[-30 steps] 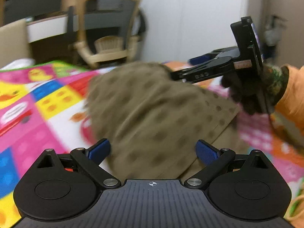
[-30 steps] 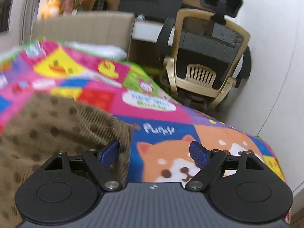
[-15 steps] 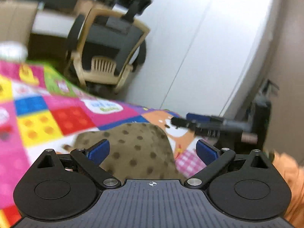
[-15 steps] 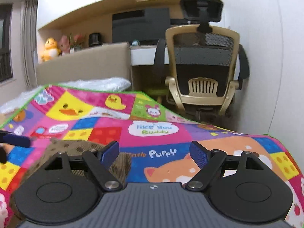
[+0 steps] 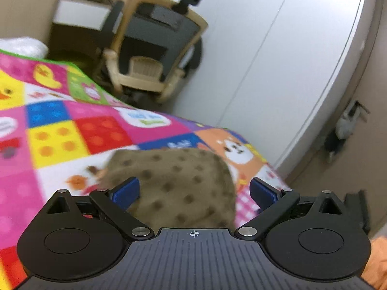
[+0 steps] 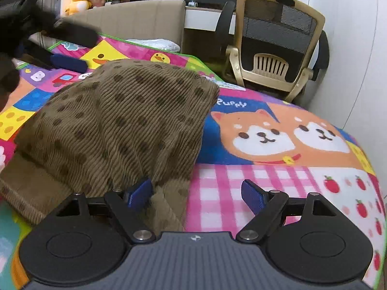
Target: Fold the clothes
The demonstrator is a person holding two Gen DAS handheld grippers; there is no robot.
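Observation:
A brown corduroy garment with dark dots lies bunched and folded over on the colourful play mat. My right gripper hovers open at its near right edge, its left pad against the fabric, some cloth lying between the fingers. In the left wrist view the same garment sits just ahead of my open left gripper, which holds nothing. That left gripper also shows blurred at the upper left of the right wrist view, above the garment's far side.
A beige mesh office chair and a desk stand past the mat's far edge. A beige padded board and a white bundle lie behind the mat. White wall to the right. An orange sleeve shows at the corner.
The left gripper pulled back and up from the garment, still open. The right gripper lifted, then came down close to the garment's near edge. The garment now lies folded over.

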